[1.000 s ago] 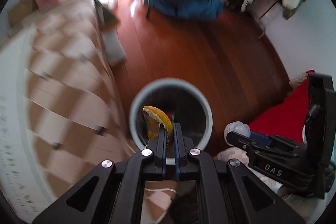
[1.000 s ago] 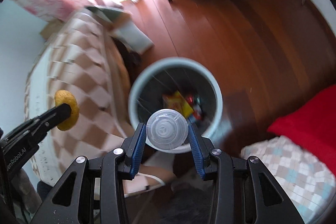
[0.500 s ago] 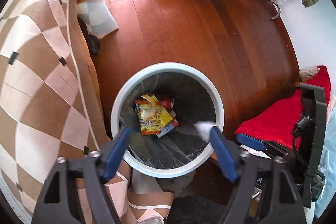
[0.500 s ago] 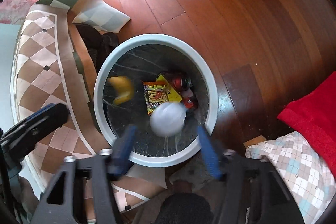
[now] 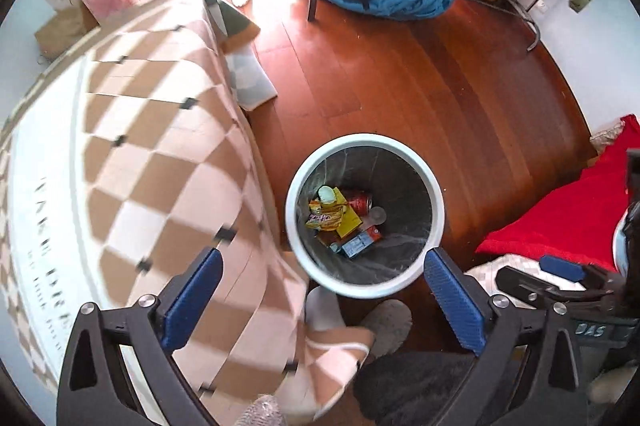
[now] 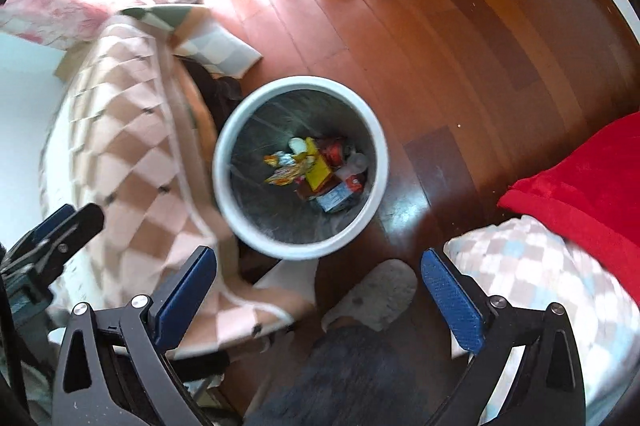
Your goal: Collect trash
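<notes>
Red-brown wood floor (image 5: pixel 440 74), checked blanket (image 5: pixel 152 154), bin (image 5: pixel 434 194)

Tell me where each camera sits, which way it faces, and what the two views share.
Left wrist: on the left gripper, facing down at the trash bin; own open fingers, the right gripper and a slipper show.
Right wrist: on the right gripper, facing down at the trash bin; own open fingers, the left gripper and the slipper show.
Shared: bin, checkered blanket, red cloth, wood floor.
</notes>
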